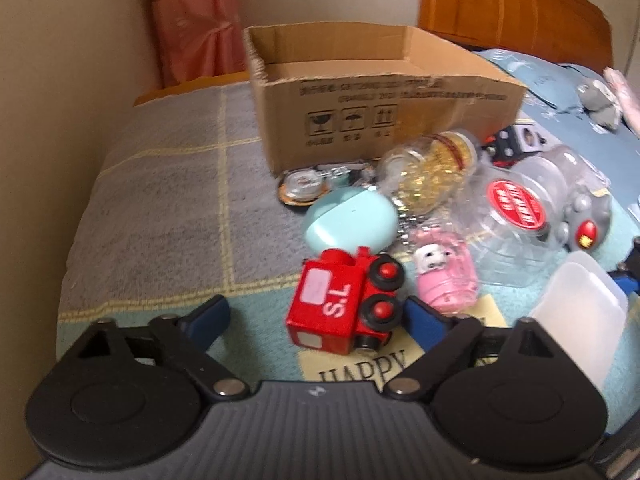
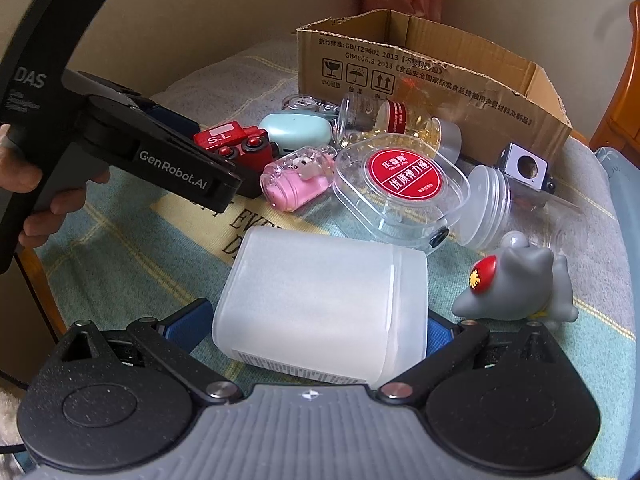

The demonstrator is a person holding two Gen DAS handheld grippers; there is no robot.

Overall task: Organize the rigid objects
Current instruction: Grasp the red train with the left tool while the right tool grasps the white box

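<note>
A red toy train [image 1: 344, 300] marked "SL" lies on the bedspread between the wide-open fingers of my left gripper [image 1: 316, 314]; neither pad clearly touches it. It also shows in the right wrist view [image 2: 236, 142] beside the left gripper's body [image 2: 132, 152]. My right gripper [image 2: 320, 320] has its fingers on both sides of a frosted white plastic box [image 2: 324, 308], which also shows in the left wrist view [image 1: 580, 312]. I cannot tell whether the pads press it. An open cardboard box [image 1: 380, 92] stands behind the pile.
The pile holds a mint case [image 1: 352, 220], a pink toy bottle [image 1: 444, 276], a gold-filled bottle [image 1: 432, 172], a clear red-labelled container [image 2: 404, 188], a grey figurine [image 2: 520, 284] and a dice-like cube [image 2: 524, 168]. A wall lies left and a wooden headboard [image 1: 520, 8] behind.
</note>
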